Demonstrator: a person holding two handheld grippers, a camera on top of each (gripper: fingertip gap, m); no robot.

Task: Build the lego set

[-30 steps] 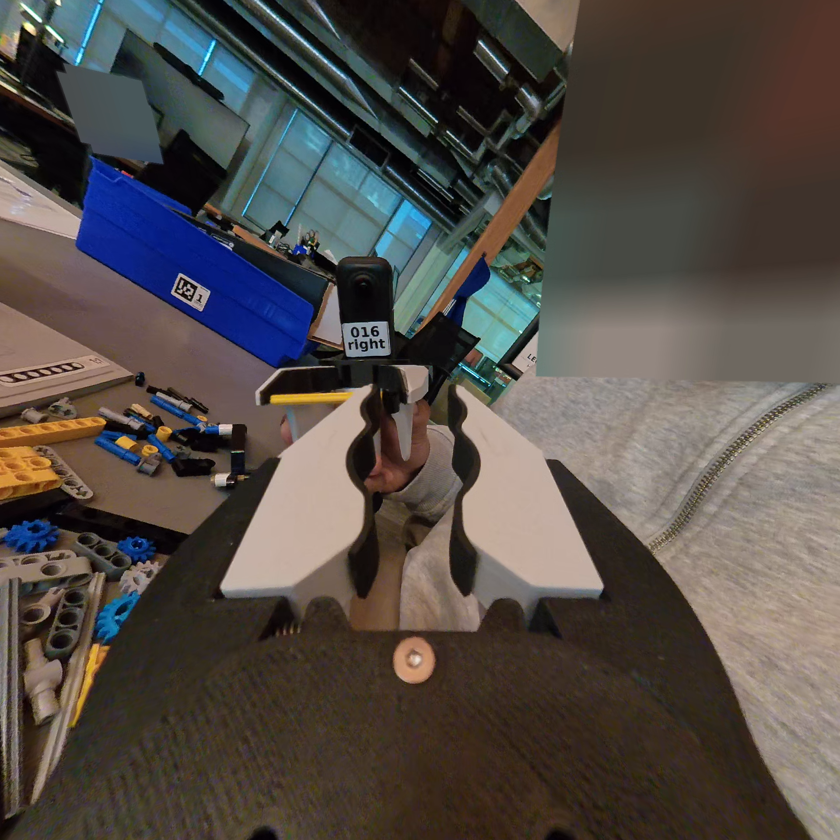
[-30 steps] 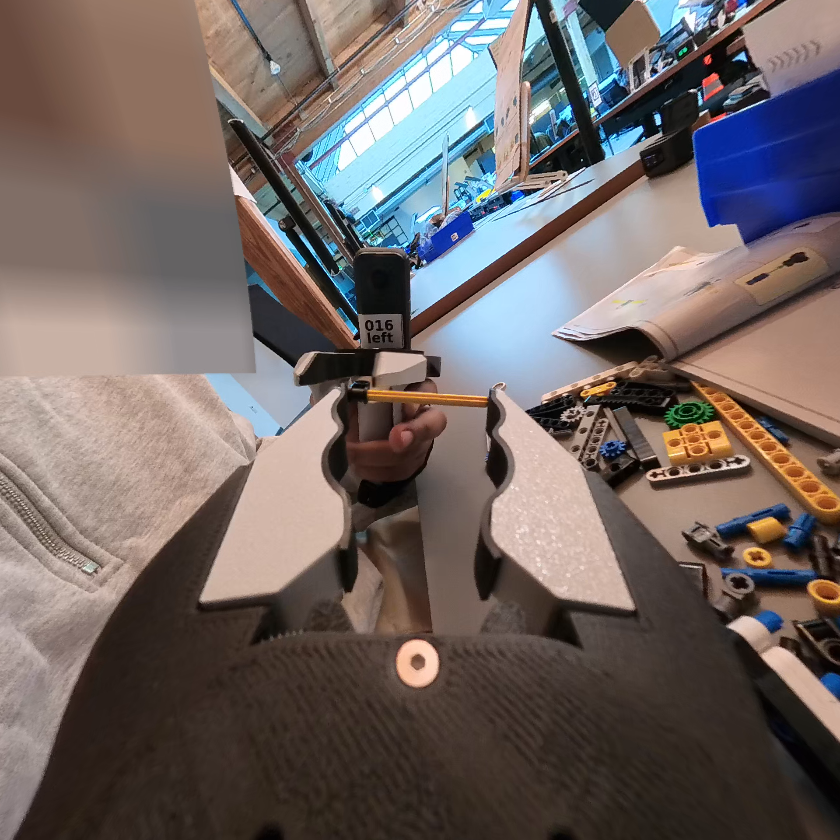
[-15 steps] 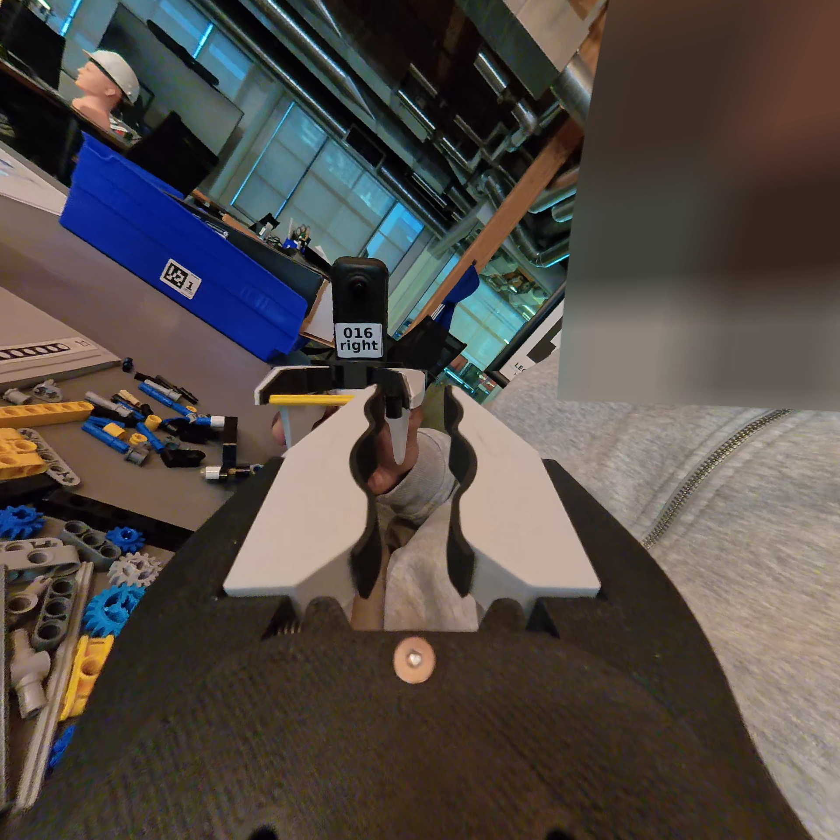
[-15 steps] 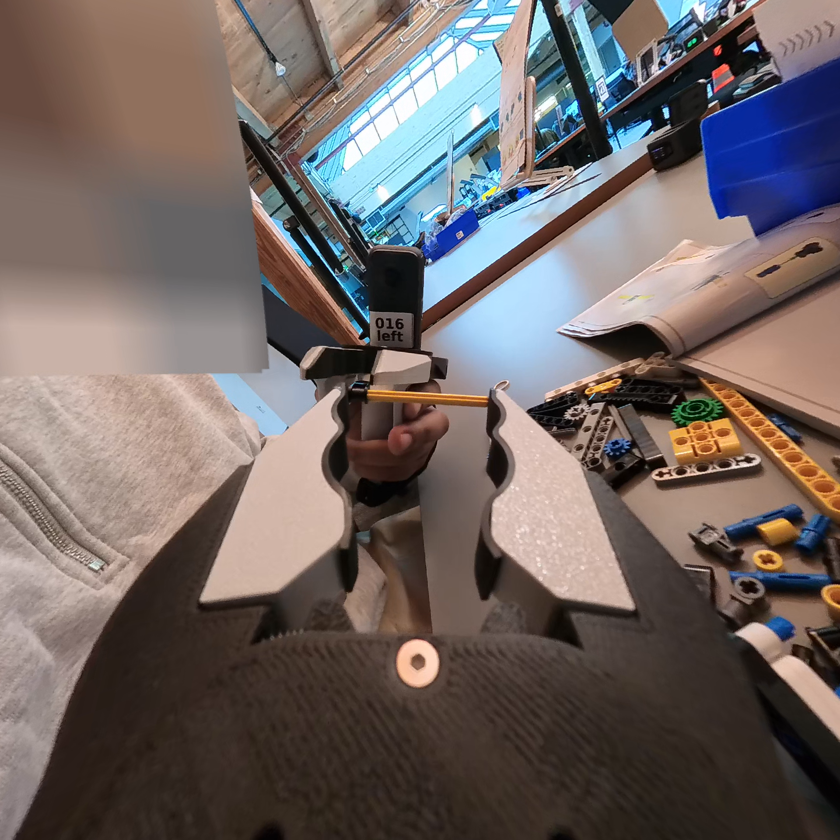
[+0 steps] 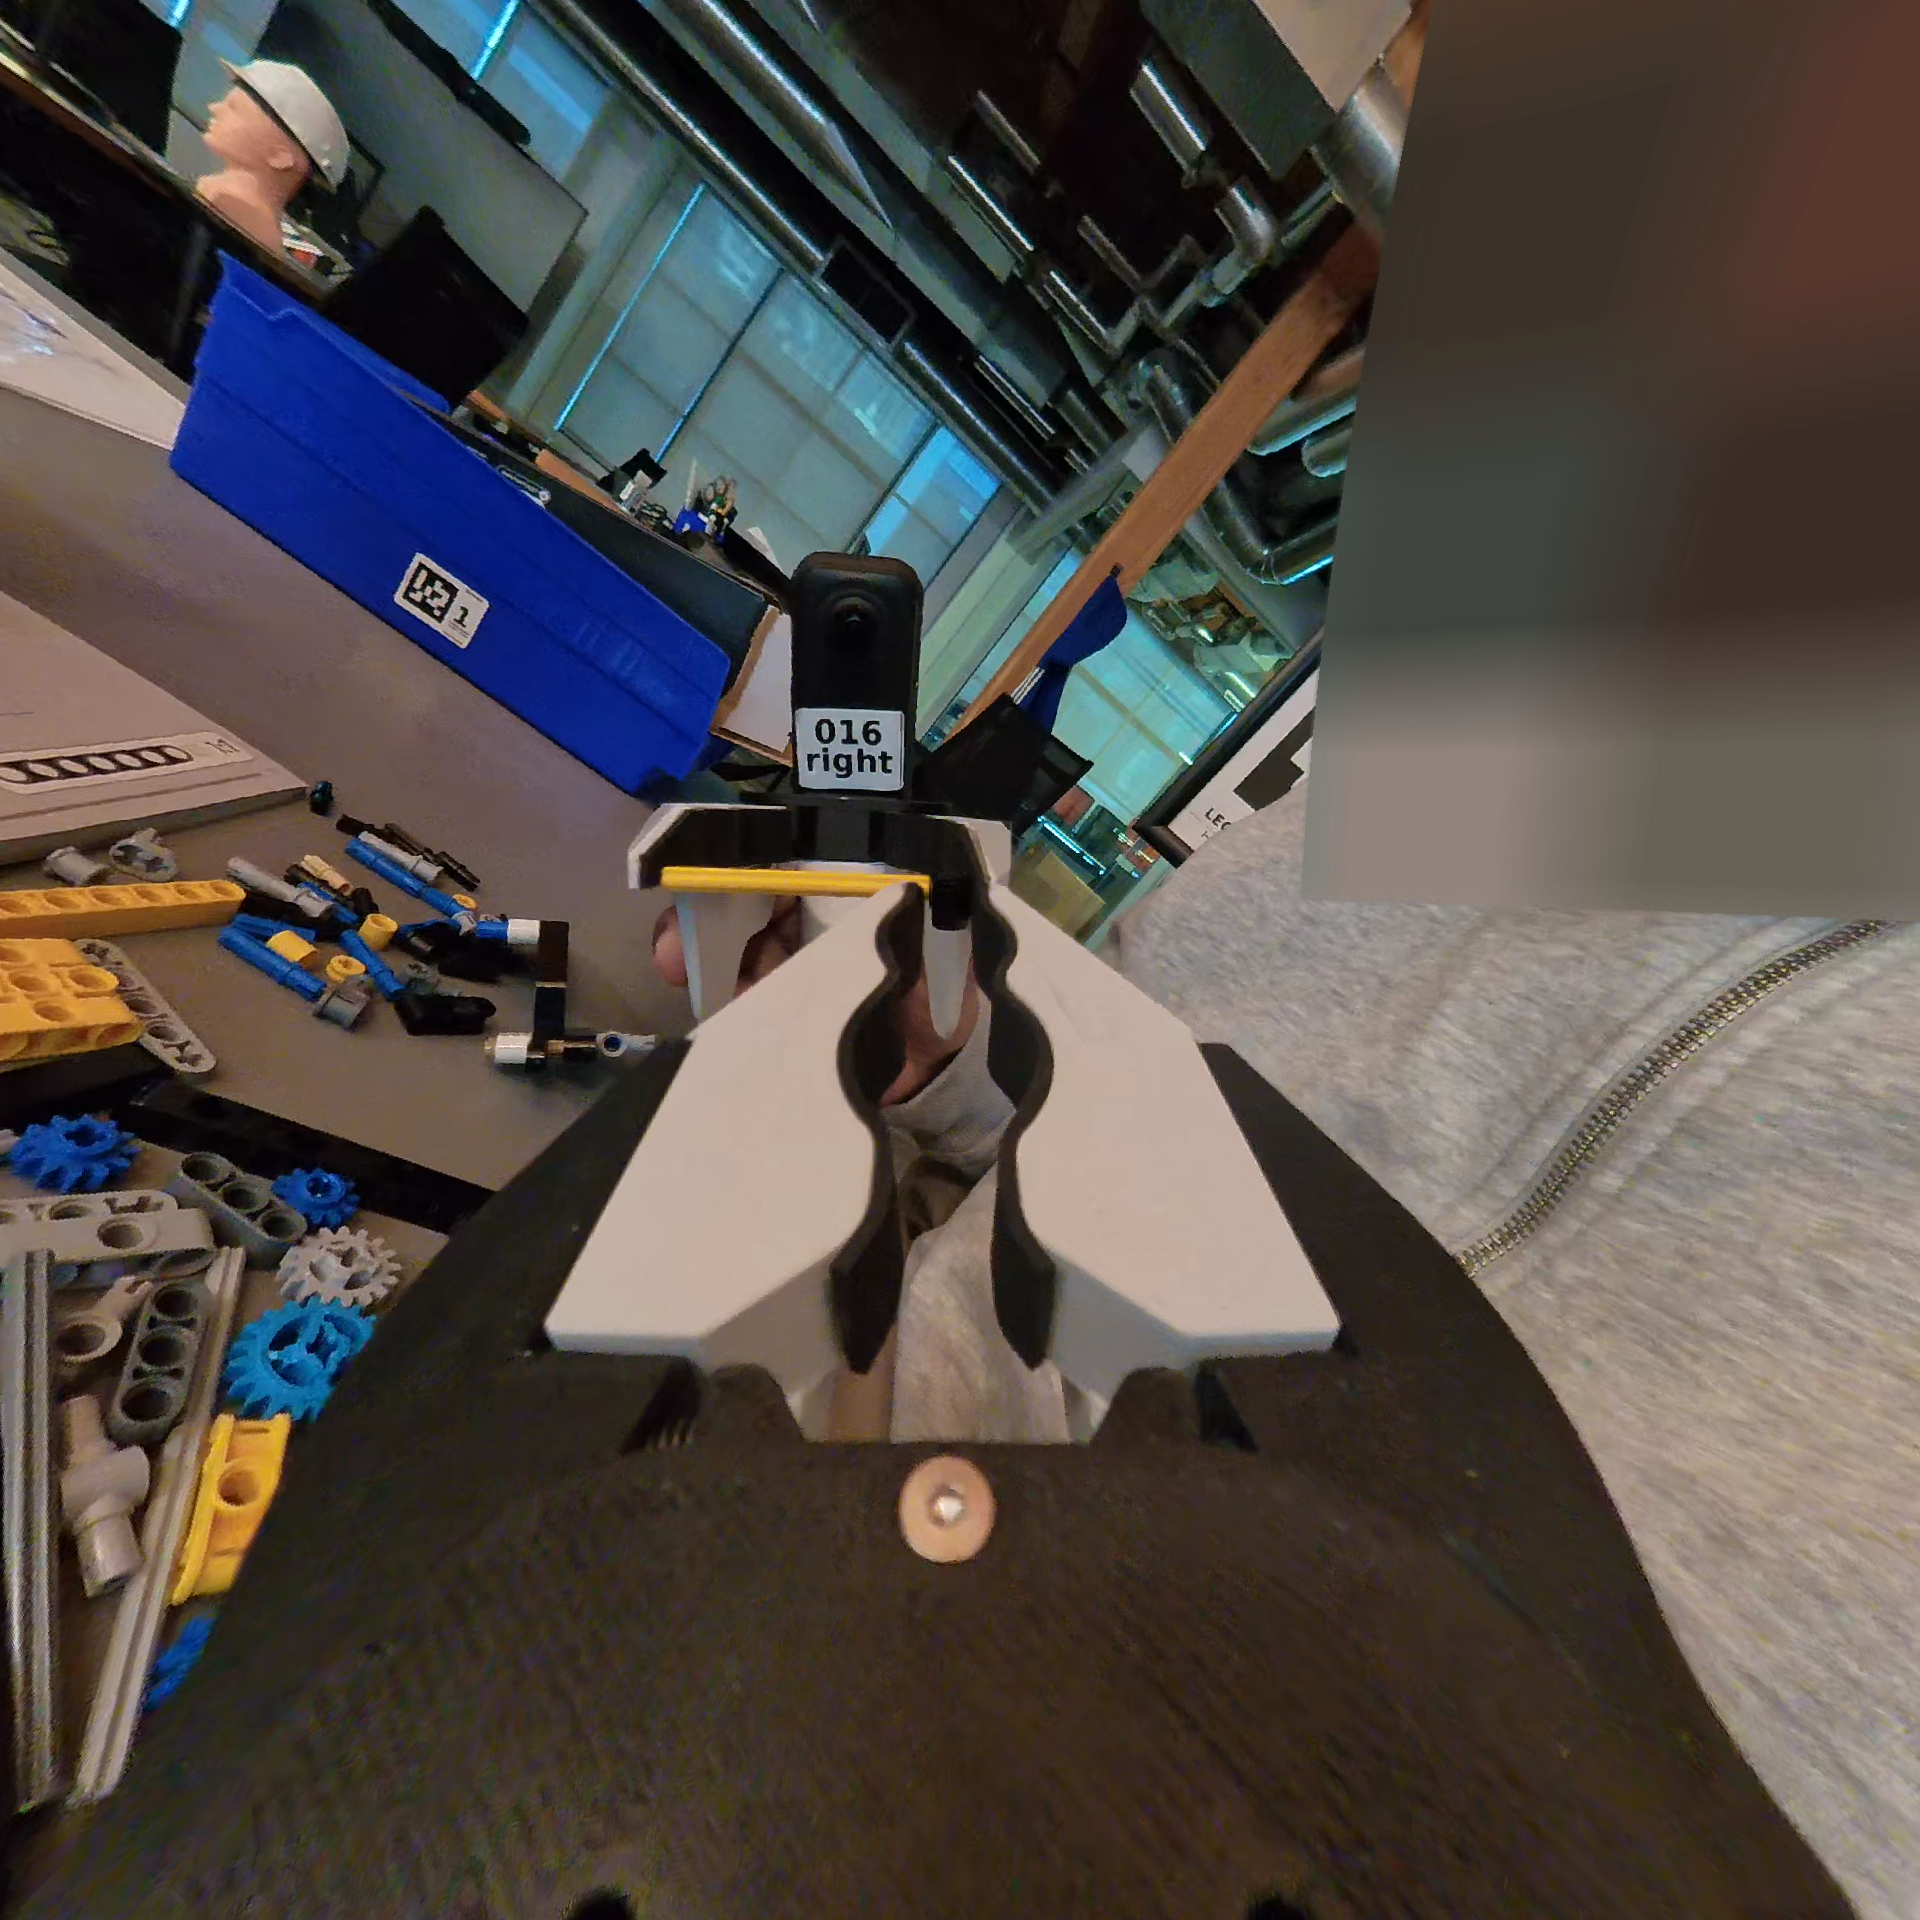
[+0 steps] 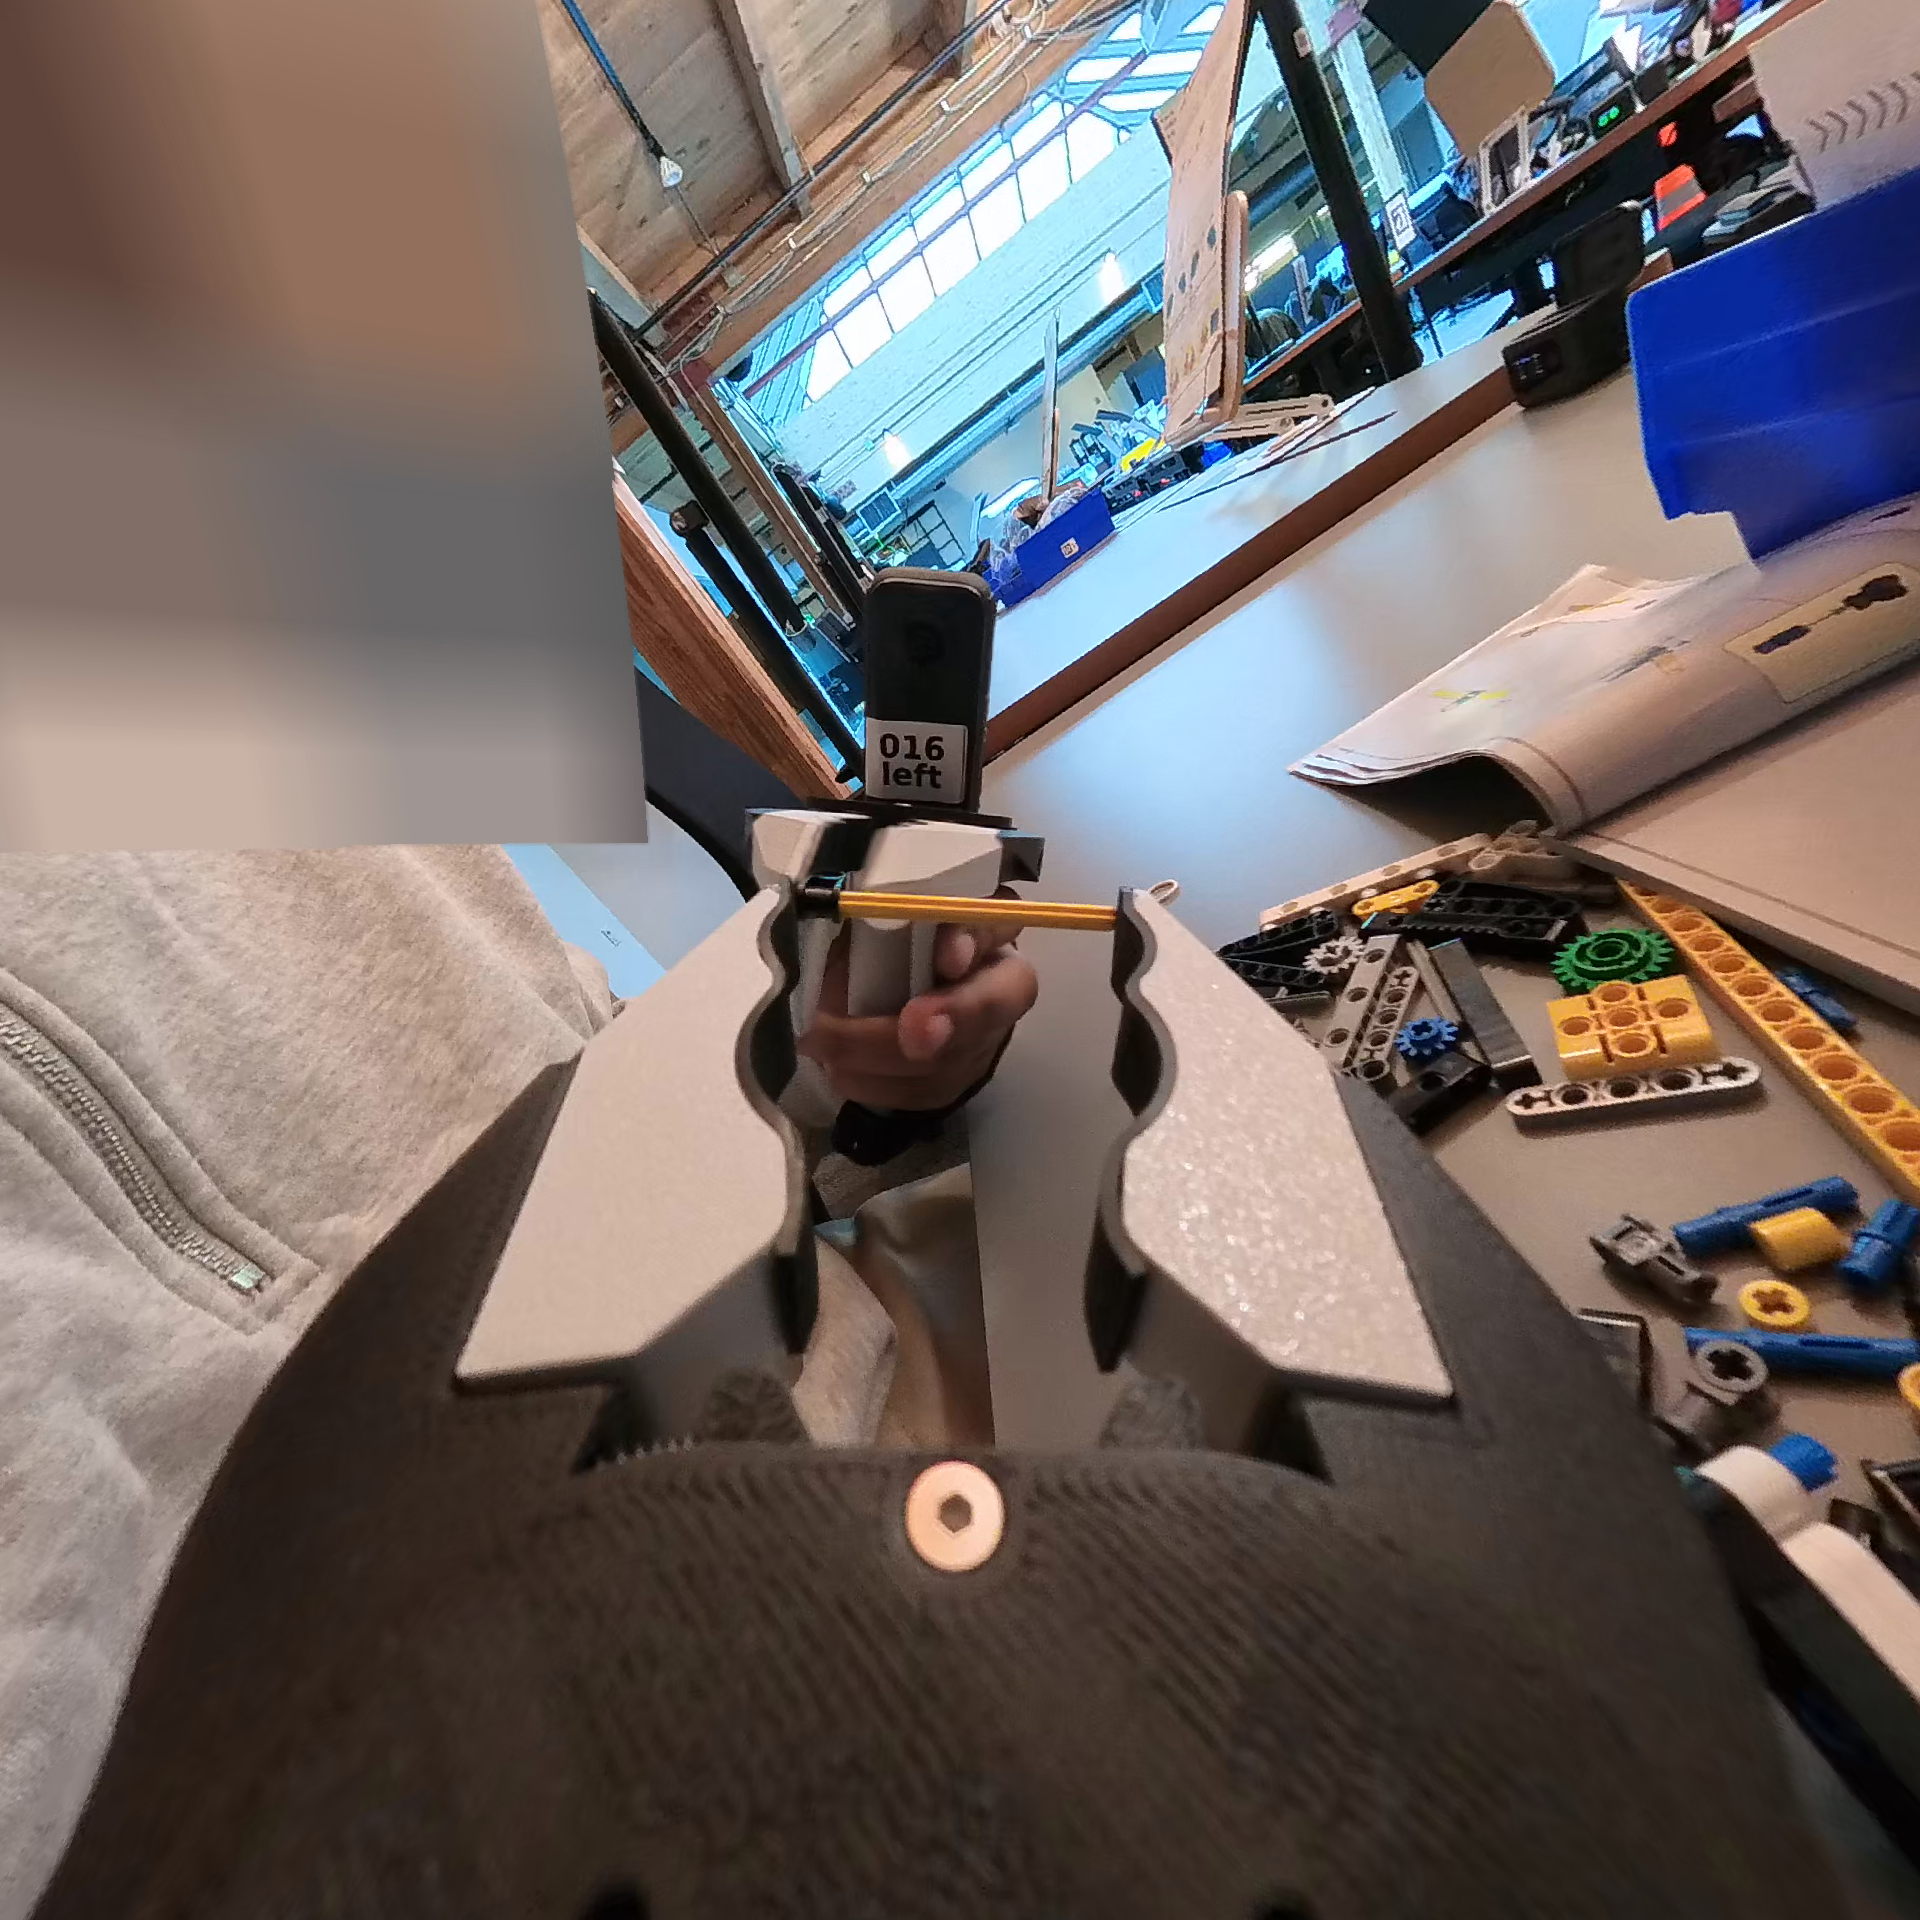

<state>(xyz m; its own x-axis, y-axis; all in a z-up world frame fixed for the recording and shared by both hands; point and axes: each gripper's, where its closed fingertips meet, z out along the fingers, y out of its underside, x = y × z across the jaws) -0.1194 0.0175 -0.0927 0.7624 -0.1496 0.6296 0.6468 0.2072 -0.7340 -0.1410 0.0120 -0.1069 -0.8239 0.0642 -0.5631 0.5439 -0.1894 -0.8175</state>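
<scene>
My two grippers face each other above the table edge, in front of a person in a grey zip sweater (image 5: 1621,1299). My left gripper (image 5: 943,906) is nearly closed, its tips pinching the black-capped end of a thin yellow axle (image 5: 790,882). The axle lies level and sideways. In the right wrist view the axle (image 6: 977,912) spans the gap between the fingertips of my right gripper (image 6: 951,914), whose jaws stand wide apart. I cannot tell whether those tips press on the axle's ends. The left gripper (image 6: 883,862) shows beyond it, with a hand on its grip.
Loose Lego Technic parts cover the grey table (image 6: 1195,707): blue pins and black pieces (image 5: 343,956), blue gears (image 5: 296,1356), a green gear (image 6: 1610,961), a long yellow beam (image 6: 1787,1039). An open instruction booklet (image 6: 1579,707) and a blue bin (image 5: 416,520) lie farther back.
Both grippers tilted slightly together, shifting the background. The yellow axle stays between them in the same hold. The left gripper's gap looks a little narrower.
</scene>
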